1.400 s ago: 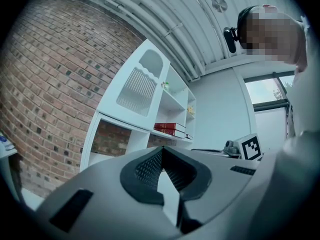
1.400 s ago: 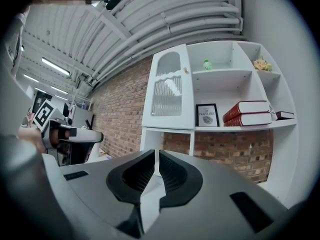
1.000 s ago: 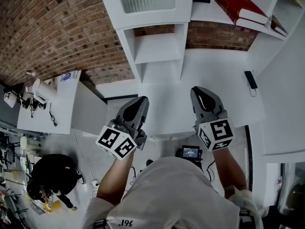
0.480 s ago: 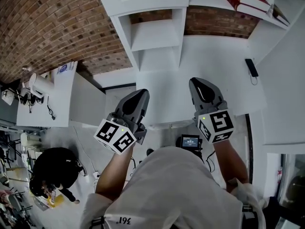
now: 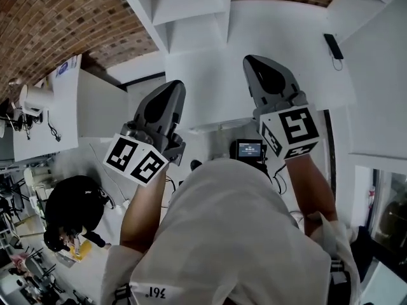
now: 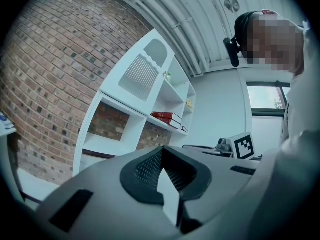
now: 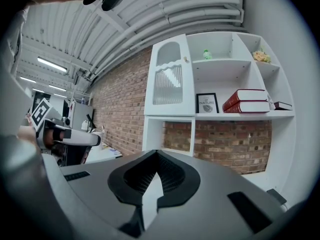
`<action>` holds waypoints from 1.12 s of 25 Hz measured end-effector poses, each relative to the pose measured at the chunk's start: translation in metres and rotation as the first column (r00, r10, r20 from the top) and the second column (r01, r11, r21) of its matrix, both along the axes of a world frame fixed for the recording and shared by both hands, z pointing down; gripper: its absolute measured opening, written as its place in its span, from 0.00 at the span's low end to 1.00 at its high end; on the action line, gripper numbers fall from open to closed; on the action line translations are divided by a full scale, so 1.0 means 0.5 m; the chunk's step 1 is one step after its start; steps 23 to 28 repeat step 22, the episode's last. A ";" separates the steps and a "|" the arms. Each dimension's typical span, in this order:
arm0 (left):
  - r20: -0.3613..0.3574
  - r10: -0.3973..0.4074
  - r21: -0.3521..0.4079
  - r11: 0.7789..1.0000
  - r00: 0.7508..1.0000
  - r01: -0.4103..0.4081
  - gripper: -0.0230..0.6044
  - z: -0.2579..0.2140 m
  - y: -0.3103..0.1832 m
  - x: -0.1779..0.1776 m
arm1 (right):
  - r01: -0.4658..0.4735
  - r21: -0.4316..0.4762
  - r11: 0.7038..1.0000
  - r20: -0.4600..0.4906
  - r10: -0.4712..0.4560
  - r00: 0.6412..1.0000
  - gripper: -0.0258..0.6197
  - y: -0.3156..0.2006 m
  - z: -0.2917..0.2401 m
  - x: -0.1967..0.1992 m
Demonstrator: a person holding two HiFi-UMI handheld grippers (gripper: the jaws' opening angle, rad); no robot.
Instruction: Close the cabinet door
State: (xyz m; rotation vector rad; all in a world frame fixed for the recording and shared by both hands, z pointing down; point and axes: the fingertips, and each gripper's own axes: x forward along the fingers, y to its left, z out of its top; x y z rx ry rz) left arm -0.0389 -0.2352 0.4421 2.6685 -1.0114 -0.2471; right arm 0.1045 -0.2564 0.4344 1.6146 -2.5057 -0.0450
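**Head view:** Two grey two-jaw grippers, each carrying one black-and-white marker cube, point up the frame toward a white open shelf unit (image 5: 191, 8) at top centre. The left gripper (image 5: 174, 85) sits left of centre and the right gripper (image 5: 252, 61) right of centre. A red brick wall (image 5: 57, 18) fills the upper left, with one white desk (image 5: 44, 116) at the left edge. One person in black (image 5: 73, 211) sits at lower left.

**Left gripper view:** The left gripper (image 6: 161, 153) has its jaws clenched tip to tip, with nothing between them. The white cabinet door (image 6: 142, 71), with one arched, ribbed pane, stands upper centre in the shelf unit's top-left bay and looks flush with its frame. Two stacked red books (image 6: 169, 117) lie on a shelf to its right.

**Right gripper view:** The right gripper (image 7: 157, 155) is likewise pressed closed and empty. Above it stand the door (image 7: 167, 79), one framed picture (image 7: 207, 103) and the two books (image 7: 250, 100), under a ceiling of pale pipes (image 7: 165, 14).
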 end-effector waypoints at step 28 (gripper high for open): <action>0.040 0.028 -0.056 0.998 0.999 -0.026 0.05 0.061 -0.007 0.029 | 0.001 -0.034 0.999 0.016 0.000 1.000 0.08 -0.021 0.061 0.012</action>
